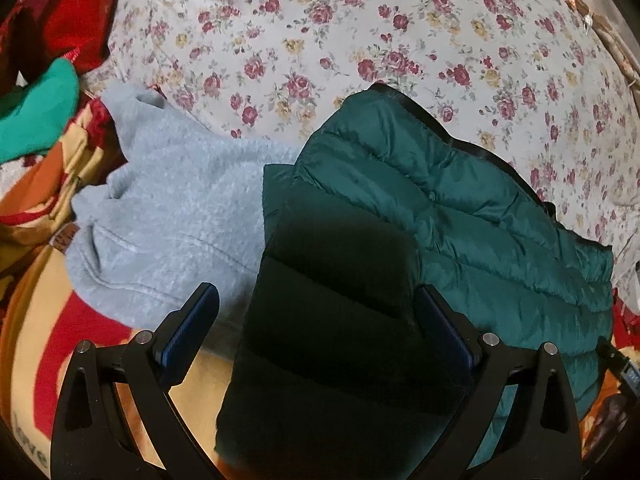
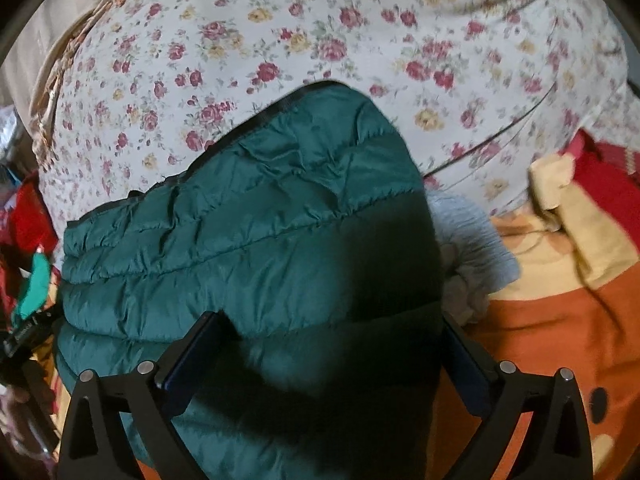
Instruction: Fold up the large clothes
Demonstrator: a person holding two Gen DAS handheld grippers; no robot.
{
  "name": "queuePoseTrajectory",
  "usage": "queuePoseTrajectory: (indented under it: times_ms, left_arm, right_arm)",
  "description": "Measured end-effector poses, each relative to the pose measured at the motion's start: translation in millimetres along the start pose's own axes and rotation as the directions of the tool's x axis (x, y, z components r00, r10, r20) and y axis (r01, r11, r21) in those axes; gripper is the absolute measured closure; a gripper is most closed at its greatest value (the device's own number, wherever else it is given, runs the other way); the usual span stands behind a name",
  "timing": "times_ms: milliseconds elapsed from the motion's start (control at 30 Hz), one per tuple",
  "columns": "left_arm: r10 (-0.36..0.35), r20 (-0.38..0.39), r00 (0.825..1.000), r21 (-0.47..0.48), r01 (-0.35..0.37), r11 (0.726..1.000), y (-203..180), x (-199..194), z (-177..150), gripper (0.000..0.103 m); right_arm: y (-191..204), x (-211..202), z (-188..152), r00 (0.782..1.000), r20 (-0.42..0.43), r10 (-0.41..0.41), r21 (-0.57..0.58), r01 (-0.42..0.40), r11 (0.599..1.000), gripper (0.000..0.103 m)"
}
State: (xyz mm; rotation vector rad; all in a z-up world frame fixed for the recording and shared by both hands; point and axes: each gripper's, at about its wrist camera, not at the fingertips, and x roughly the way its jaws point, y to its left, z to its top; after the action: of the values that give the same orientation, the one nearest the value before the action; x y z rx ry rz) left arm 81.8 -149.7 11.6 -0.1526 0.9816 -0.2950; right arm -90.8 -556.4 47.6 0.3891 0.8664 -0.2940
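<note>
A dark green quilted puffer jacket point(image 1: 460, 208) point(image 2: 248, 216) lies folded into a thick bundle on the bed, partly on top of a grey fleece garment point(image 1: 168, 216) point(image 2: 476, 248). My left gripper point(image 1: 320, 316) stands wide open over the jacket's near, shadowed end. Its left pad is clear of the fabric and its right pad sits at the jacket's side. My right gripper point(image 2: 332, 344) is also wide open, and the jacket's shadowed near part fills the space between its fingers without being pinched.
A floral bedsheet point(image 1: 320, 20) point(image 2: 320, 20) covers the far half of the bed. A red, orange and cream blanket point(image 1: 36, 320) point(image 2: 560, 320) lies under the clothes. Red point(image 1: 76, 12) and bright green point(image 1: 36, 112) garments are piled at the far left. A wicker edge point(image 1: 600, 32) borders the bed.
</note>
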Motion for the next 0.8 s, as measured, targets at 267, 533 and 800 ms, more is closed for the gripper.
queuePoseTrajectory:
  times_ms: [267,533,800]
  left_arm:
    - [-0.052,-0.023,0.998,0.006,0.052,0.999,2.6,19.2,6.9,0.002]
    - [-0.105,-0.039,0.994,-0.021,0.104,0.994,7.3,35.8,11.1,0.001]
    - [-0.144,-0.054,0.988,-0.039,0.142,0.989,8.3,44.9,12.1,0.000]
  right_arm:
    - [-16.5,32.3,5.7,0.984,-0.056,0.169,0.065,-0.165,0.984,0.000]
    - [-17.4,46.1,8.6,0.970,-0.073,0.231,0.066,-0.227,0.972,0.000]
    - [-20.6,49.8,9.3,0.965,-0.081,0.250,0.068,-0.245,0.967,0.000]
